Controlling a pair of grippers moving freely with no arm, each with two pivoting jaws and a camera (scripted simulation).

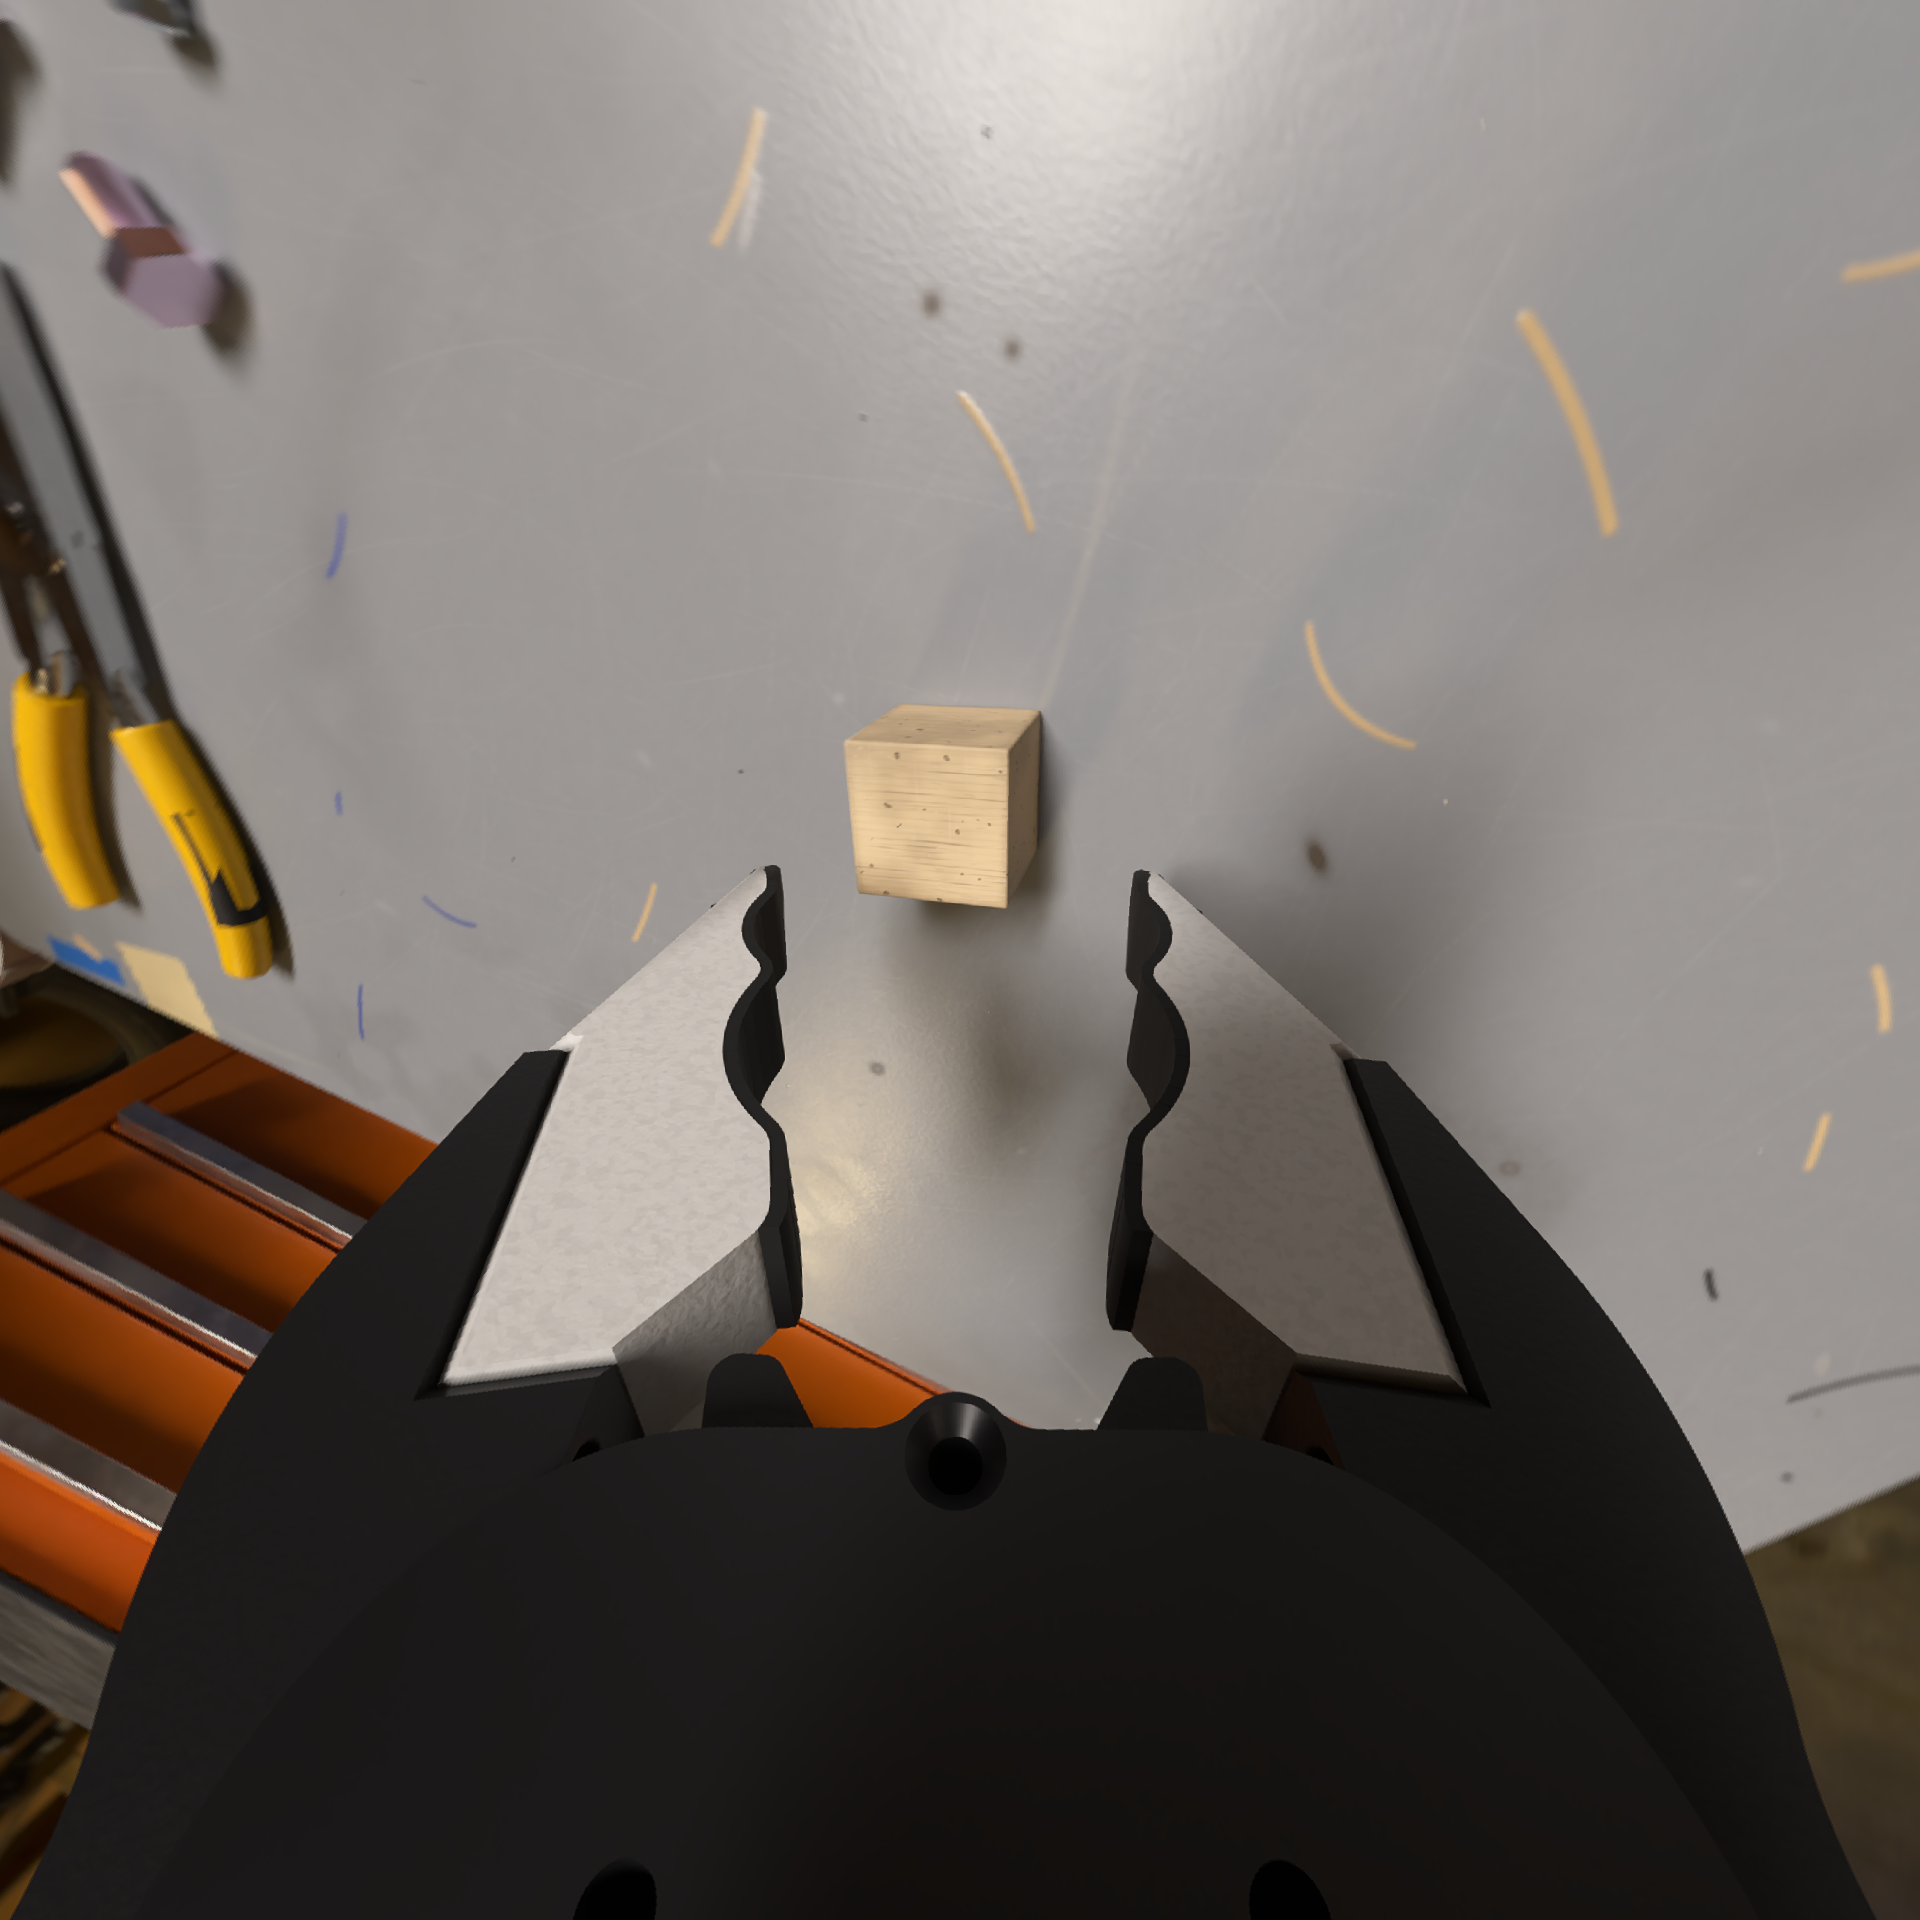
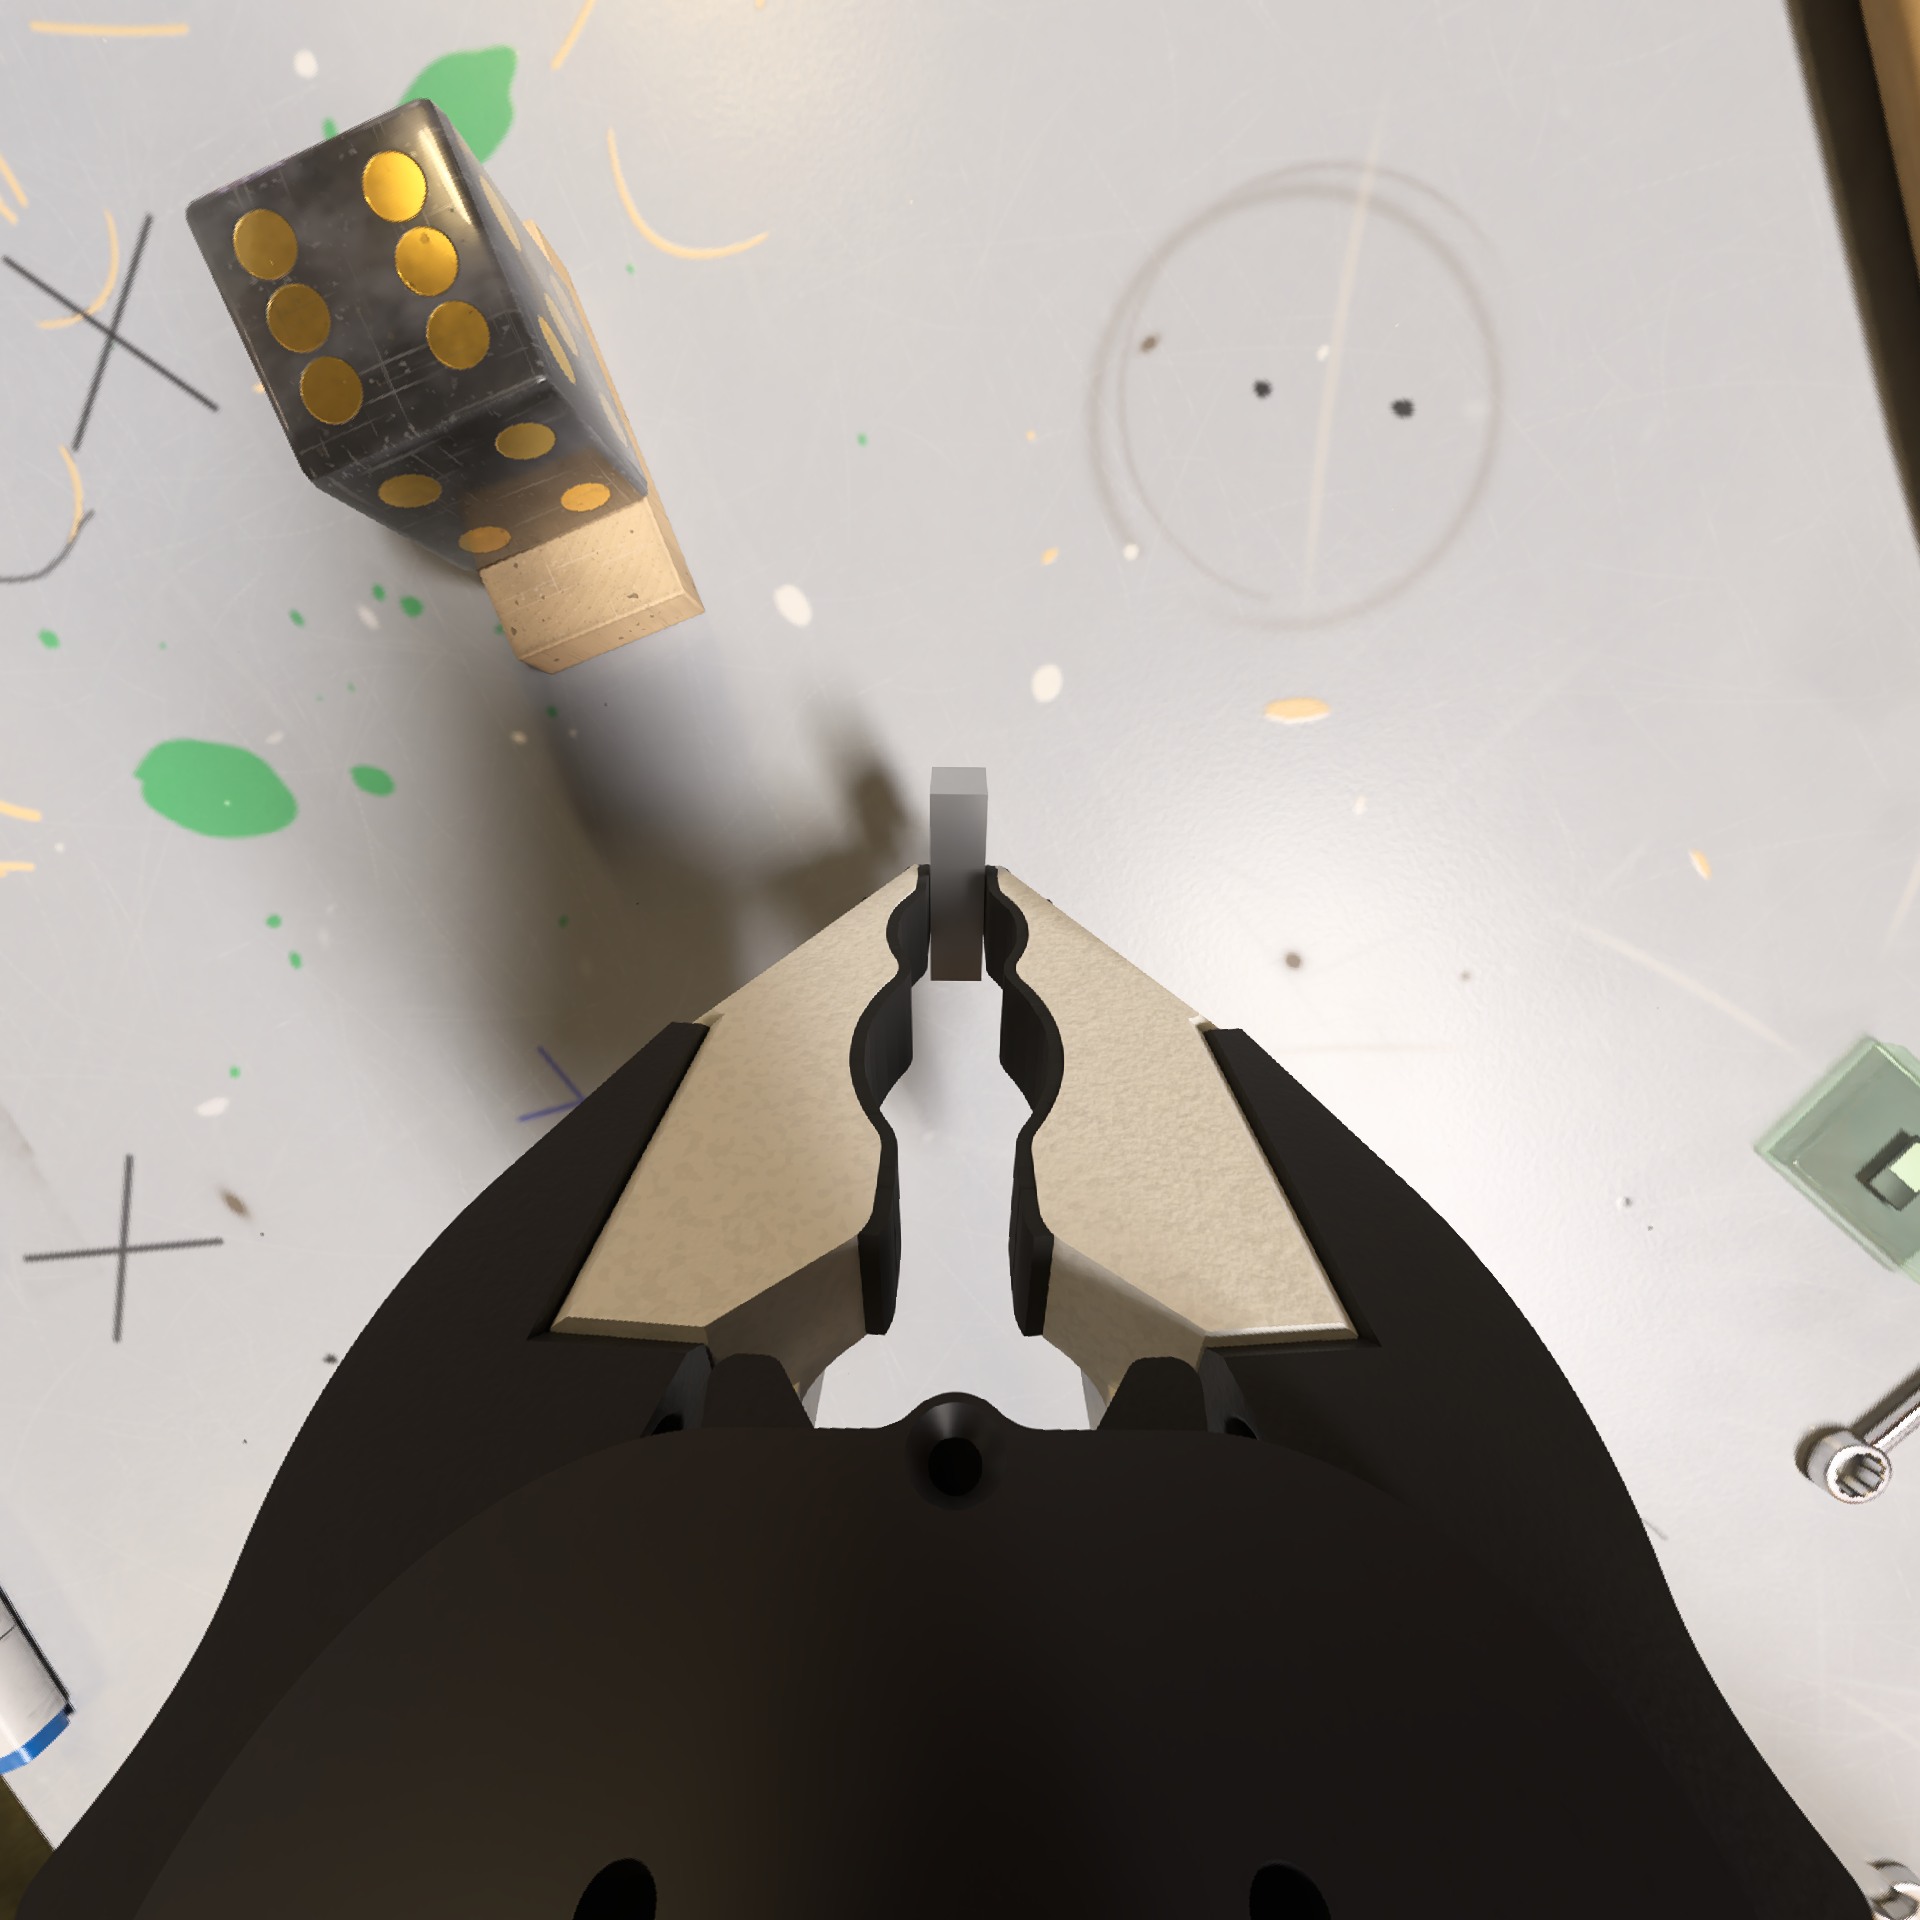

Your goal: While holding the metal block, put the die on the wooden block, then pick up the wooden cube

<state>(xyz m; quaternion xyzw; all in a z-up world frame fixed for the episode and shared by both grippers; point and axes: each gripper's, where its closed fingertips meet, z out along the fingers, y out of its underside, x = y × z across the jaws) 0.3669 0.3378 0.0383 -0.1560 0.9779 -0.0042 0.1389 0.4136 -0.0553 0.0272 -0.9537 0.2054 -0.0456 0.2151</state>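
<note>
Right gripper: fingers clenched on the metal block, a thin grey slab held at the fingertips. Its long axis runs straight ahead along the fingers, with the far end sticking out past the tips over the bench.

Die: dark, gold pips, sitting on top of the wooden block, up-left of the right gripper and well apart from it. The six face points at the camera. The wooden block's long axis runs from lower right to upper left in that view, with its near end poking out from under the die.

Left gripper: fingers released, wide gap, nothing between them. The wooden cube rests on the bench just beyond the fingertips, roughly centred on the gap and not touching either finger. One face is square to the camera; no long axis.

Count: one die, one wooden block, one wooden cube, one metal block, two grippers.

Left wrist view only: the cube, yellow-handled pliers at the left edge, a pink eraser-like piece top left, orange drawers below the bench edge.

Right wrist view only: the die/block stack, the metal block, a green square part at the right edge, a socket wrench end lower right, a white and blue marker lower left, and green paint blobs.

Neither view shows the other gripper.
</note>
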